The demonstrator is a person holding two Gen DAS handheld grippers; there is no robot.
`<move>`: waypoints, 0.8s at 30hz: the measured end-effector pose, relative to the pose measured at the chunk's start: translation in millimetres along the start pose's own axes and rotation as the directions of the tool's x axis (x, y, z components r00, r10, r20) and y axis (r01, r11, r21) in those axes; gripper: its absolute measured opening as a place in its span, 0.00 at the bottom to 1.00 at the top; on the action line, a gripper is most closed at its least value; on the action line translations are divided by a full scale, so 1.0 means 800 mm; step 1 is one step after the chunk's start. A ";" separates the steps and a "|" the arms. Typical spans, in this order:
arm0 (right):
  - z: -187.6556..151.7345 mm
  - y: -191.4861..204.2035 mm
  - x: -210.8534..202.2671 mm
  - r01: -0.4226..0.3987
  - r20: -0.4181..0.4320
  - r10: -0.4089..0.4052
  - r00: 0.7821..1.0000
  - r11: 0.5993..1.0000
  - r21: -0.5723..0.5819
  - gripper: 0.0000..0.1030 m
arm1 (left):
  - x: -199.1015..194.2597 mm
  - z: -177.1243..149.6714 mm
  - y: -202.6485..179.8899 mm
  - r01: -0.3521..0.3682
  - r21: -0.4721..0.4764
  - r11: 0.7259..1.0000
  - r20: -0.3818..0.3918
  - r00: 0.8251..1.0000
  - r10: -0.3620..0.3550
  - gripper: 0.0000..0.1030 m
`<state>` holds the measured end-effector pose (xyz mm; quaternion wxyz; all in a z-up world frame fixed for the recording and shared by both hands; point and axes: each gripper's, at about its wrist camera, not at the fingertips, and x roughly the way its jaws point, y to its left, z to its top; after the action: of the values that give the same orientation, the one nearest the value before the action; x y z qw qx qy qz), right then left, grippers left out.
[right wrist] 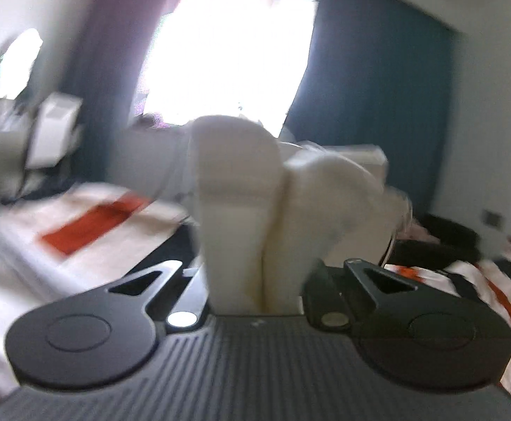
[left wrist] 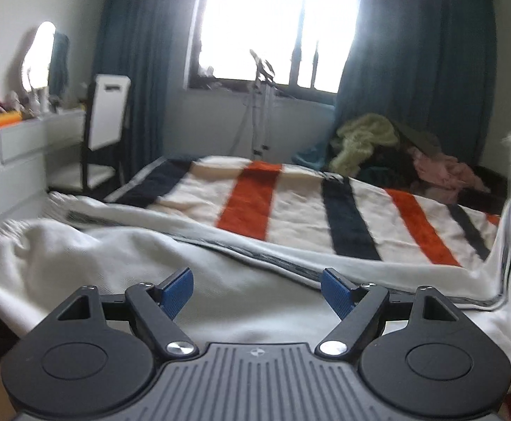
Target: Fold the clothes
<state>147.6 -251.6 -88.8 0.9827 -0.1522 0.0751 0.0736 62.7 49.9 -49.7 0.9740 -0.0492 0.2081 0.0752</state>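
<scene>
My right view is blurred, and the right tongs [right wrist: 255, 291] have their tips buried in a bunched fold of the white garment [right wrist: 241, 210], clamped on it and lifted above the bed [right wrist: 90, 224]. Its far end runs out of sight. From the left view, the left tongs [left wrist: 257, 293] stand spread wide with blue ribbed pads [left wrist: 176, 293], holding nothing, over the soft garment [left wrist: 150, 263] lying on the striped blanket [left wrist: 290, 207]. A heap of clothes [left wrist: 388, 151] sits near the dark curtains [left wrist: 413, 70].
</scene>
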 end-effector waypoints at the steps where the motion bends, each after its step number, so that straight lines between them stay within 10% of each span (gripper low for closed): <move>1: -0.011 0.023 0.006 -0.048 -0.041 0.047 0.998 0.998 -0.031 0.10 | -0.002 0.001 0.001 -0.006 0.007 1.000 0.007 1.000 0.006 0.79; 6: -0.078 0.112 0.025 -0.238 -0.279 0.186 0.942 0.957 -0.164 0.11 | -0.002 0.000 0.004 0.016 -0.005 1.000 0.003 1.000 -0.016 0.79; 13: -0.060 0.114 0.016 -0.210 -0.173 0.181 0.968 0.963 -0.170 0.11 | 0.004 -0.003 0.012 0.059 -0.071 0.996 -0.010 0.998 -0.059 0.79; 20: -0.055 0.119 0.015 -0.292 -0.292 0.272 0.917 0.956 -0.026 0.18 | 0.041 -0.022 0.034 0.065 -0.195 0.979 -0.139 0.986 -0.094 0.79; 24: -0.045 0.098 0.003 -0.377 -0.316 0.425 0.848 0.903 0.204 0.63 | 0.042 -0.027 0.046 0.076 -0.261 0.962 -0.150 0.982 -0.118 0.79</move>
<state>132.6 -188.2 -145.5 0.9237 -0.0775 0.2851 0.2438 78.0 87.9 -85.2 0.9418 -0.1895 0.2734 0.0488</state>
